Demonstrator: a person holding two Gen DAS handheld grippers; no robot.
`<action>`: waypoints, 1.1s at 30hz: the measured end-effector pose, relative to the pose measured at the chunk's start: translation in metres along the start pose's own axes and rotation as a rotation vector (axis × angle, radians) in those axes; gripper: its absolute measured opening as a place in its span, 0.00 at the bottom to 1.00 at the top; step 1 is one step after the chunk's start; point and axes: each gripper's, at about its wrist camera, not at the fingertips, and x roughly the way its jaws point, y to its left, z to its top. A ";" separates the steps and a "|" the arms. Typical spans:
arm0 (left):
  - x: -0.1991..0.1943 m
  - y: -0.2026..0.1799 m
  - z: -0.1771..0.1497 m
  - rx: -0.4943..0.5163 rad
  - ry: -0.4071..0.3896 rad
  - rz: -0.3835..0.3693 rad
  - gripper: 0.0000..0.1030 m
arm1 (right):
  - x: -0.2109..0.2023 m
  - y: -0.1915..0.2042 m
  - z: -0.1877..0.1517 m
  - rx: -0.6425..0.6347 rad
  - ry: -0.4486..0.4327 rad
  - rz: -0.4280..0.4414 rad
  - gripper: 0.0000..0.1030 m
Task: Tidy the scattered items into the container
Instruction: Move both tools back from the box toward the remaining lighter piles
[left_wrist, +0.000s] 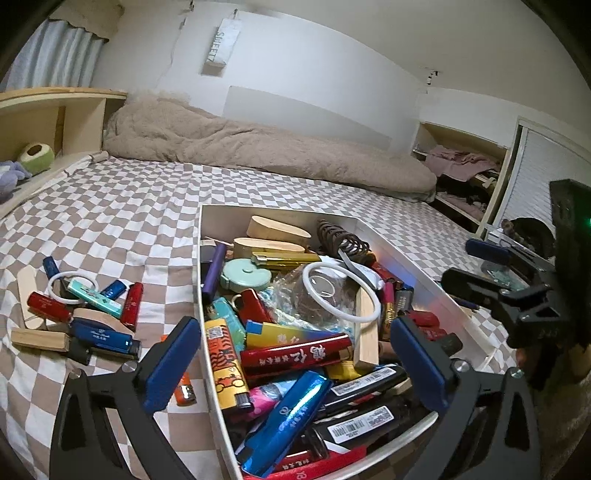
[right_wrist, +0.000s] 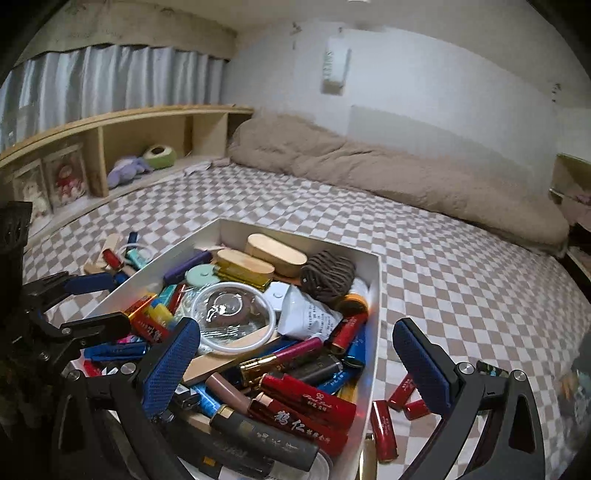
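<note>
Resting on a checkered bedsheet (left_wrist: 155, 206), the white container (left_wrist: 436, 295) sits heaped with lighters, wooden blocks and small tubes. Going left to right in the left wrist view: at 9 o'clock from the container a scattered cluster lies on the sheet — a white ring (left_wrist: 70, 288), a teal lighter (left_wrist: 94, 297), 2 red tubes (left_wrist: 48, 306) (left_wrist: 132, 305), a dark blue lighter (left_wrist: 101, 335) and a wooden block (left_wrist: 38, 339). An orange lighter (left_wrist: 184, 391) lies just beside the container's left wall, partly hidden behind a finger.

The left gripper (left_wrist: 295, 365) hovers over the near end of the container with its jaws spread wide and nothing between them; its left pad is outside the left wall, its right pad above the contents. Inside, a red lighter with white characters (left_wrist: 295, 354) lies near the middle, a shiny blue lighter (left_wrist: 291, 413) toward 6 o'clock, and a larger white ring (left_wrist: 341, 291) around a clear lid toward 12 o'clock.

In the right wrist view the right gripper (right_wrist: 295, 362) is likewise wide open and holds nothing — its left finger over the container (right_wrist: 373, 354), its right finger over bare sheet. A brown coil of cord (right_wrist: 327, 275) sits at the container's far right. At 3 o'clock, outside the right wall, 3 small red tubes (right_wrist: 384, 430) (right_wrist: 400, 391) (right_wrist: 415, 410) lie on the sheet. A beige blanket (right_wrist: 369, 173) runs along the wall beyond.
</note>
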 end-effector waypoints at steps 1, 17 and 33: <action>-0.001 -0.001 0.000 0.005 -0.004 0.008 1.00 | -0.001 -0.001 -0.001 0.005 -0.007 -0.010 1.00; -0.001 -0.010 -0.001 0.091 -0.040 0.111 1.00 | -0.009 -0.005 -0.023 0.074 -0.098 -0.045 1.00; 0.003 -0.012 -0.002 0.103 -0.036 0.139 1.00 | -0.012 -0.009 -0.033 0.092 -0.128 -0.053 1.00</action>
